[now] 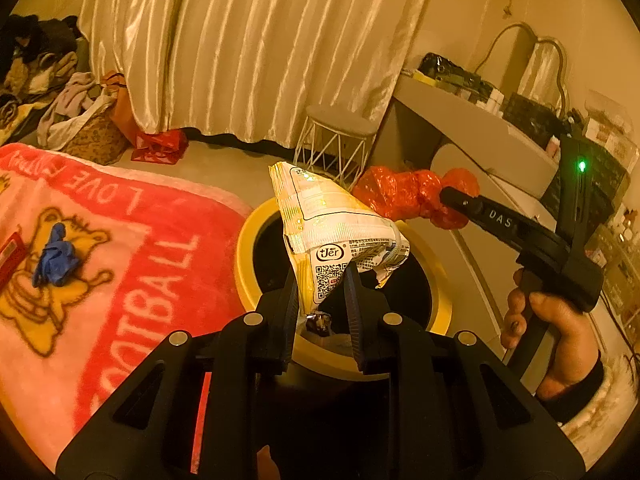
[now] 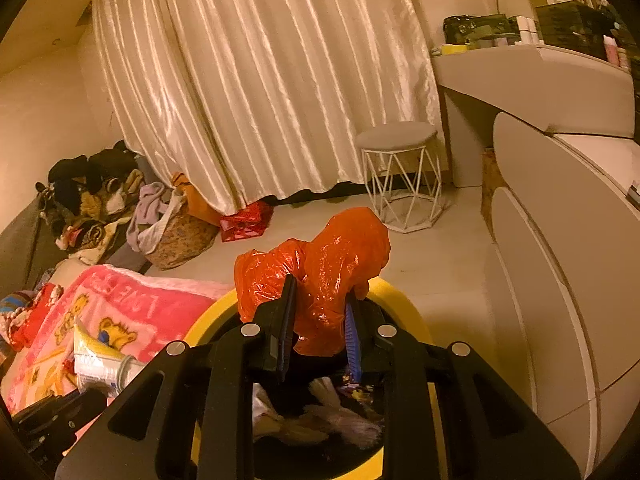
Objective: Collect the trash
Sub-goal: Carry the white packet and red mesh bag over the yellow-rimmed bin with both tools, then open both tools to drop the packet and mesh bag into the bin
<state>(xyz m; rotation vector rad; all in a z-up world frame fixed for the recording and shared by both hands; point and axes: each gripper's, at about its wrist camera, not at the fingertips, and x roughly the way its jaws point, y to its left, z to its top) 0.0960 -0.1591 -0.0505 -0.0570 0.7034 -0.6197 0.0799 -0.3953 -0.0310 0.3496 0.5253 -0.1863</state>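
My left gripper (image 1: pixel 320 276) is shut on a crumpled yellow-and-white snack wrapper (image 1: pixel 332 228) and holds it over the yellow-rimmed trash bin (image 1: pixel 248 256). My right gripper (image 2: pixel 320 292) is shut on a crumpled red plastic bag (image 2: pixel 324 276) above the same bin (image 2: pixel 404 304); it also shows in the left wrist view (image 1: pixel 448 196) with the bag (image 1: pixel 404 194). The bin holds several pieces of trash (image 2: pixel 340 412). A crumpled blue glove (image 1: pixel 54 256) lies on the pink blanket (image 1: pixel 152 264). The wrapper shows at lower left in the right wrist view (image 2: pixel 96 364).
A white wire-frame stool (image 2: pixel 400 176) stands by the curtain (image 2: pixel 260 80). A grey dresser (image 2: pixel 560 240) runs along the right. A pile of clothes and a basket (image 2: pixel 176 236) sit at left, with a red bag (image 2: pixel 244 220) on the floor.
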